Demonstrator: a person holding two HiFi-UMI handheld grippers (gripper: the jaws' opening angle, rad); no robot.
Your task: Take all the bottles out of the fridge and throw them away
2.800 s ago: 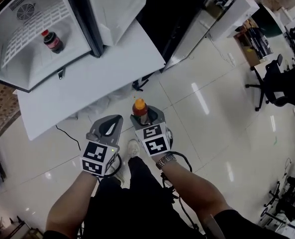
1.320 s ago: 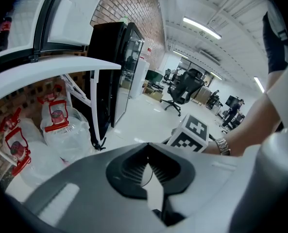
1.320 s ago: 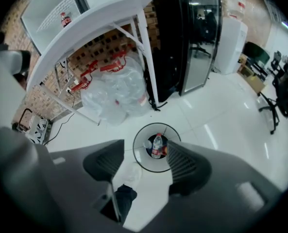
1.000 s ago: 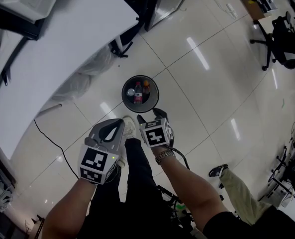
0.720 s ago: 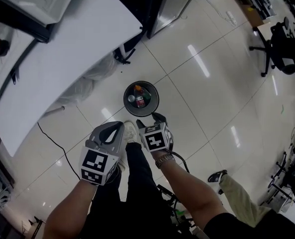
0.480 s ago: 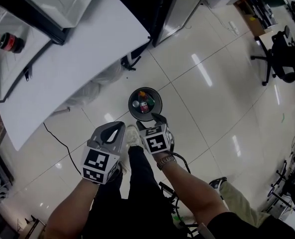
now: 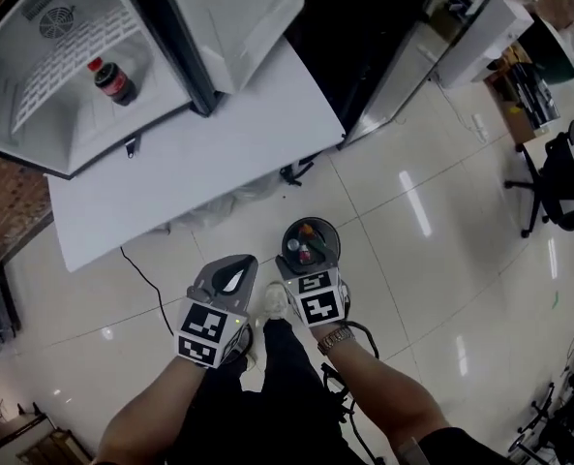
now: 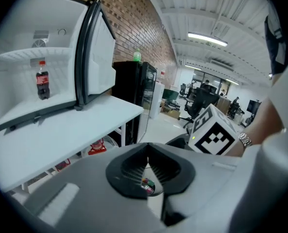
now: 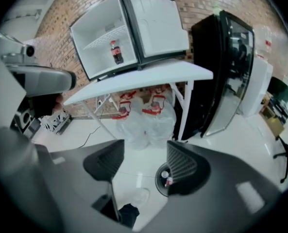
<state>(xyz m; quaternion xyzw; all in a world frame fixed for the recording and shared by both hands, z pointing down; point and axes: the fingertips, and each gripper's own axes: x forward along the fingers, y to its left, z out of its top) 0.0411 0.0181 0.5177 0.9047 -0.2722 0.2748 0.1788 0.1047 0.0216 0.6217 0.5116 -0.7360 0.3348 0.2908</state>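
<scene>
**Item 1, cola bottle** (image 7: 110,79): one dark bottle with a red cap and label. It stands upright, long axis vertical, inside the open fridge (image 7: 83,134) at the upper left of the head view. The fridge sits on a white table (image 7: 219,153), with its door (image 7: 238,17) swung wide. The bottle seems to stand on the compartment floor below the wire shelf, though the head view leaves this unclear.

**Item 2, bin** (image 7: 287,250): round and dark, on the floor at frame centre, touching the upper edge of the right gripper in the picture. It has bottles in it, too small to count.

**Item 3, left gripper** (image 7: 230,271): low centre-left of the frame. Its jaws are closed tip to tip with nothing between them. Its own view shows the bottle (image 8: 42,79) high at the left, well apart.

**Item 4, right gripper** (image 7: 308,267): low centre, just beside the left one. Its jaws are spread wide and empty, with only floor and bin rim (image 9: 159,181) showing past them. The bottle (image 9: 116,51) sits above and left of the gap.

**Relation:** the bottle lies up and to the left of both grippers, well apart. The left gripper is slightly nearer, but the right one is the one ready to take hold. The upright bottle suits a sideways approach through the open front.
</scene>
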